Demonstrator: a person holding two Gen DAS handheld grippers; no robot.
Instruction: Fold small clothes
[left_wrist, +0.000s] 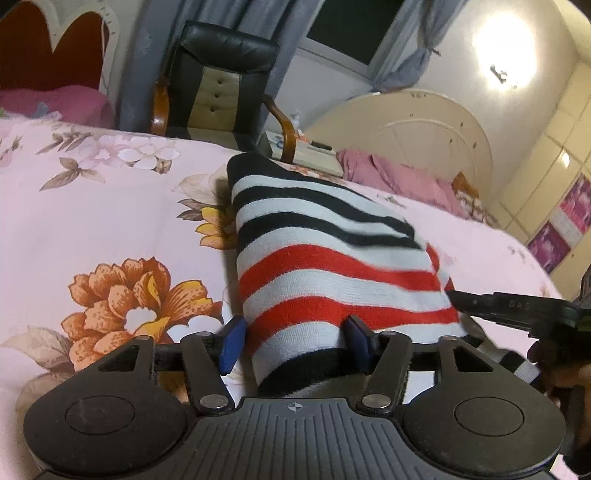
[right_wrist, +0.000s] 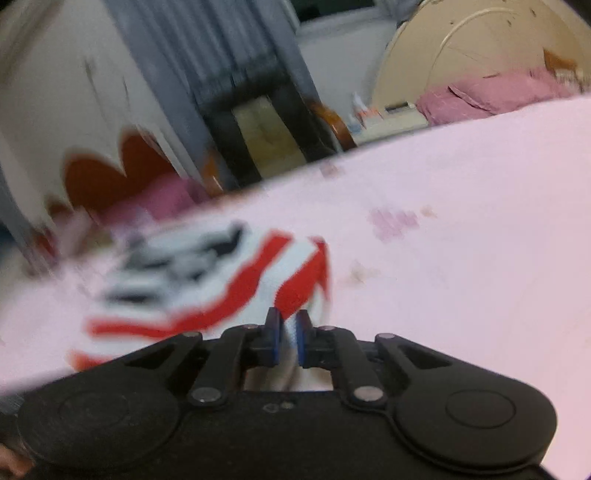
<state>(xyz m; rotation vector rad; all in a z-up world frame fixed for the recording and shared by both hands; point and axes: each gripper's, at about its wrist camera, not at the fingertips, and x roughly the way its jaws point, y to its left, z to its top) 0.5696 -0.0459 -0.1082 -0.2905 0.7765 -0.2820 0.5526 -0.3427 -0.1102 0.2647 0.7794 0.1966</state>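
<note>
The bed (left_wrist: 110, 229) lies under both grippers. The striped garment (left_wrist: 325, 266) stretches away from your left gripper (left_wrist: 295, 343), whose fingers stand apart, straddling its near hem without pressing. Your right gripper (right_wrist: 287, 338) has its fingers clamped on a corner of that cloth. Judging by this, you are mid-fold: keep the right pinch firm, carry the corner straight over, and close the left fingers on the hem so the edges meet squarely.
</note>
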